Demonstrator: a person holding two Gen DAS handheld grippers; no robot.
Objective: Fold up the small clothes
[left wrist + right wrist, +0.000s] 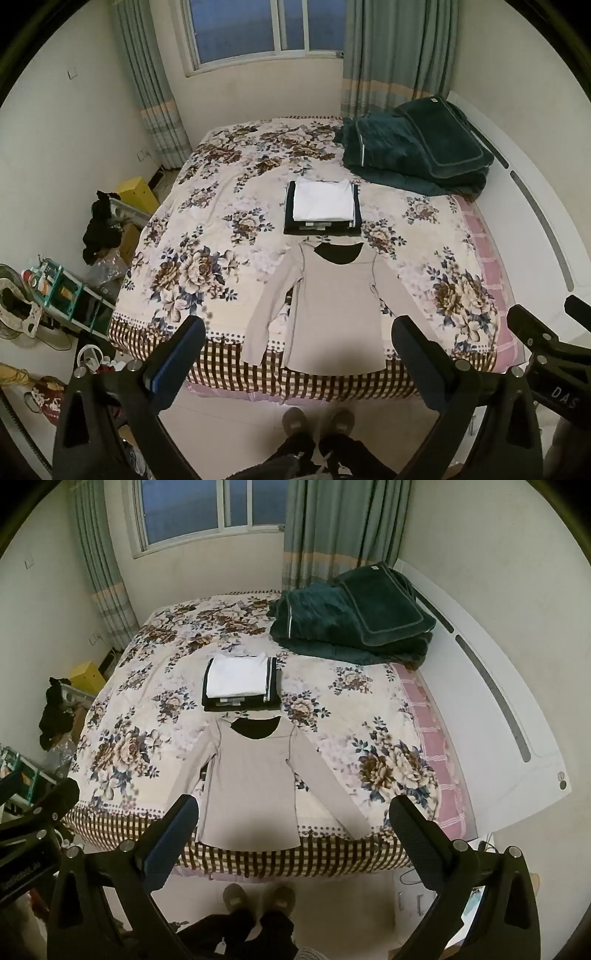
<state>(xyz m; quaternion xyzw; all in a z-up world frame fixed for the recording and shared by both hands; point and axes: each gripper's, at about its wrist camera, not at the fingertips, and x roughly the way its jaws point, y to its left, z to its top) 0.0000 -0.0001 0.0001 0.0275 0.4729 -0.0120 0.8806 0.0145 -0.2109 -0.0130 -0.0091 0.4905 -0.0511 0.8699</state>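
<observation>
The beige top (pixel 334 306) lies spread flat on the bed (pixel 221 229), ready for folding, beneath both grippers' wide-open, empty fingers (pixel 177 354).

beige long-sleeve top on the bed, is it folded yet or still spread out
Spread out, not folded. The beige top lies flat on the floral bedspread, both sleeves angled outward, hem at the bed's near edge. The folded stack sits beyond its collar.

Dim indoor light, warm and yellowish; the window (pixel 251 29) is dark blue and adds little. Soft shadow falls on the bed's (pixel 221 206) near edge. Strong fisheye bending, black vignette at corners, slightly grainy detail
</observation>
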